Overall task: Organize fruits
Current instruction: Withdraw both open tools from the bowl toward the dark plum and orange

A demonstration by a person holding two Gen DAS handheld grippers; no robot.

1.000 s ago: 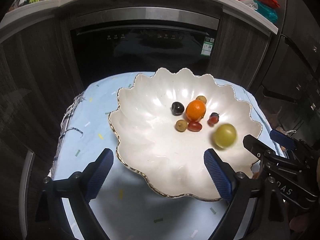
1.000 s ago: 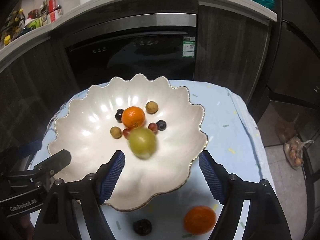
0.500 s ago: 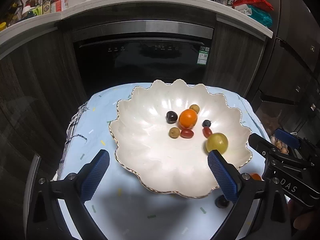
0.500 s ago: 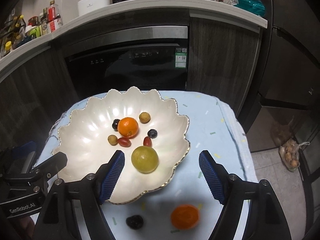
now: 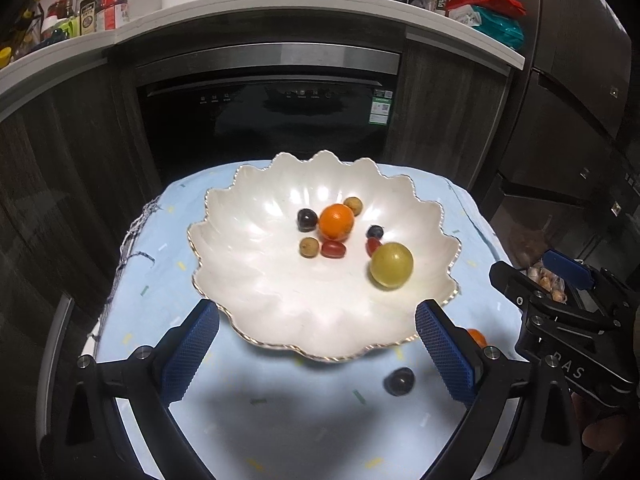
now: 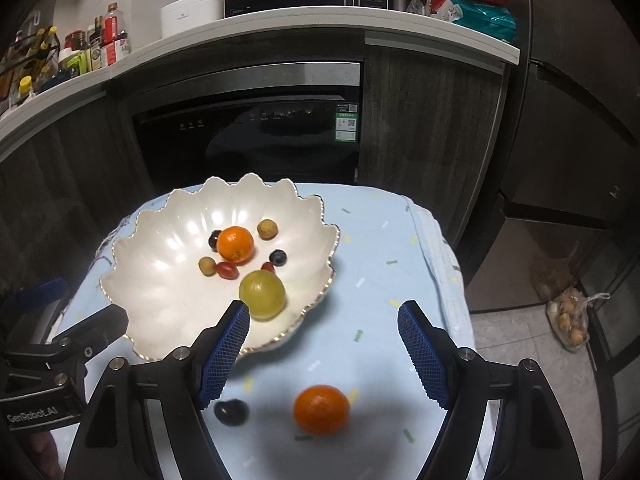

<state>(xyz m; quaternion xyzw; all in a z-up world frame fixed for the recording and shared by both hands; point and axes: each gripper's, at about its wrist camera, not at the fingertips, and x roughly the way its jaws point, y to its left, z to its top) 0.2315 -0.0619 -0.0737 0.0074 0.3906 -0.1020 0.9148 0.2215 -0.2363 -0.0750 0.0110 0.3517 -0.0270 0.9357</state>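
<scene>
Nearest the right-wrist camera, the right gripper (image 6: pixel 323 350) hangs with its jaws spread wide and nothing between them, above the blue cloth (image 6: pixel 384 248). Just below its gap, at about 6 o'clock in that view, lies an orange (image 6: pixel 321 409) on the cloth, and a dark plum (image 6: pixel 231 412) sits at 7 o'clock, just beside the left finger. These 2 fruits lie outside the bowl (image 6: pixel 160 280). The left gripper (image 5: pixel 316 354) is likewise spread and empty (its fingers frame the bowl's near rim without touching it, as far as I can tell).

Farther out, the scalloped white bowl holds a green-yellow fruit (image 6: pixel 262 294) near its 5 o'clock rim, then a cluster toward the centre: a second orange (image 6: pixel 235 244), 2 red cherry tomatoes (image 6: pixel 227 269), 2 tan longan-like fruits (image 6: pixel 267 229), a blueberry (image 6: pixel 277 257) and a dark grape (image 6: pixel 215 239).

The step in hand looks like a fresh reach after a drop-off, with gathering well along but unfinished. The next move probably calls for lowering the right gripper straight over the loose orange, centring the jaws on its widest part, and closing gently, since a round fruit may roll on cloth.
</scene>
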